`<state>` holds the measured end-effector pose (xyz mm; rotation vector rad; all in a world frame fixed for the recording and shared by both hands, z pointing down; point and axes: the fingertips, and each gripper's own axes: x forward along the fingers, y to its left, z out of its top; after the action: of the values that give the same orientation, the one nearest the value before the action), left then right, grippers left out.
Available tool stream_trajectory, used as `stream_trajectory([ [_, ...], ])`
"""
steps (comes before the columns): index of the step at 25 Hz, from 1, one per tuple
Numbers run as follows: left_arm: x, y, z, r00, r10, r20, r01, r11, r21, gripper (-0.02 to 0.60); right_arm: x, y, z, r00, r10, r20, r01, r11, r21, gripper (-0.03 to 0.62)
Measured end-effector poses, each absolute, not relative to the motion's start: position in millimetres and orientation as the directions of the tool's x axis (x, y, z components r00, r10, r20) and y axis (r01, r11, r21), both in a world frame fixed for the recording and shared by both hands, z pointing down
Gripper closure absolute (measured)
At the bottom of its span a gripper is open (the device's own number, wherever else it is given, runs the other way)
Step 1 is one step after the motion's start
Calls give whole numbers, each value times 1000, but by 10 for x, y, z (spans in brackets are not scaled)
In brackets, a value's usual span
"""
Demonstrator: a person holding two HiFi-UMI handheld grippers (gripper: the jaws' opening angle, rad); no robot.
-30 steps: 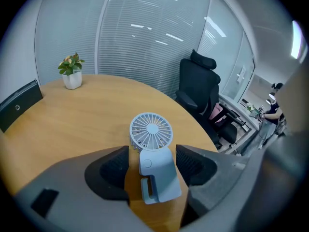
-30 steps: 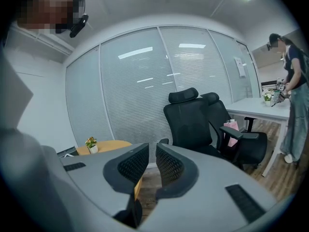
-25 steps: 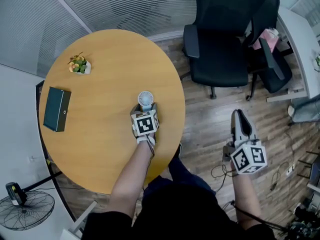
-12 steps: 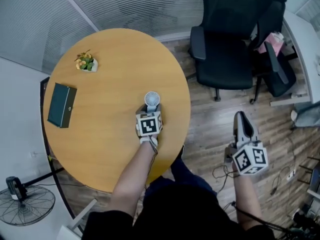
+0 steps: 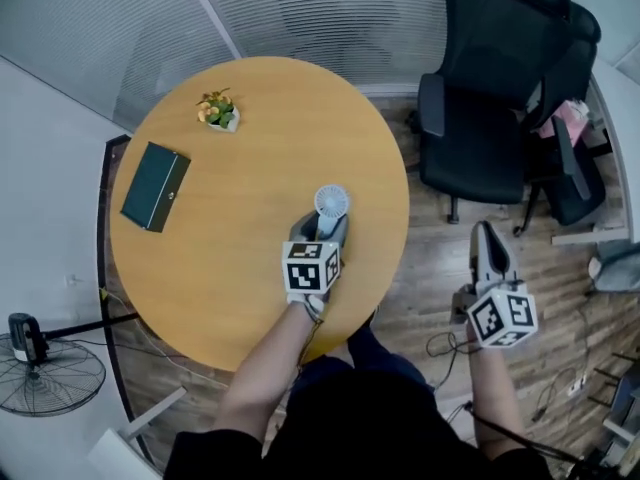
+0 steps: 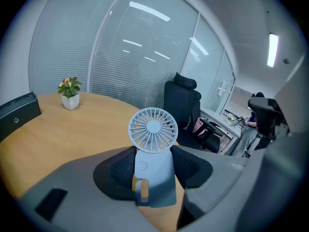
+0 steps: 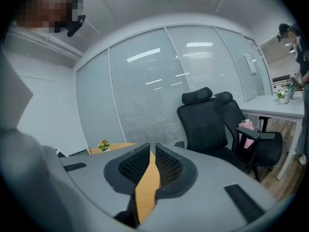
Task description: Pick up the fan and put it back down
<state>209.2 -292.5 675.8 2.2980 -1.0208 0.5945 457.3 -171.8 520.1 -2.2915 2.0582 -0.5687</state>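
Round wooden table [image 5: 200, 268] fills the left of the head view. Two black office chairs [image 5: 490, 98] stand off its 2 o'clock side, and a floor fan [image 5: 45, 373] sits on the floor beyond its 8 o'clock edge. Dark green box [image 5: 155, 186] lies flat at 9 o'clock on the top, lid shut, contents not visible. Left gripper [image 5: 325, 226] is over the 3 o'clock edge, its jaws closing on the handheld fan [image 5: 332, 203]. In the left gripper view the pads [image 6: 123, 166] lie against both sides of the handle. The fan's long axis is upright, handle down and round head up. The grille faces back toward the person and partly upward. Cannot tell whether its foot clears the wood. Right gripper [image 5: 483, 230] hangs over the floor at 4 o'clock of the table, well apart from it. Its jaws are drawn in to a thin slit with nothing between them. Small white pot [image 5: 222, 120] at 11 o'clock holds a plant with orange flowers.
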Motion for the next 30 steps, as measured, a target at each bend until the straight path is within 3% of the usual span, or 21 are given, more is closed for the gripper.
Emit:
stream_trajectory([
  [9, 1558, -2728, 5857, 674, -594, 439, -732, -616, 290, 367, 3899, -1940, 4899, -26, -980, 199, -968, -25, -248, 553],
  [20, 568, -2396, 4872, 646, -709, 283, -763, -602, 234, 367, 3038, -1993, 4498, -107, -985, 133, -968, 73, -242, 557],
  [30, -439, -2073, 4613, 596, -768, 235, -801, -548, 240, 367, 2095, -1944, 4165, -181, -980, 88, -964, 159, -214, 554],
])
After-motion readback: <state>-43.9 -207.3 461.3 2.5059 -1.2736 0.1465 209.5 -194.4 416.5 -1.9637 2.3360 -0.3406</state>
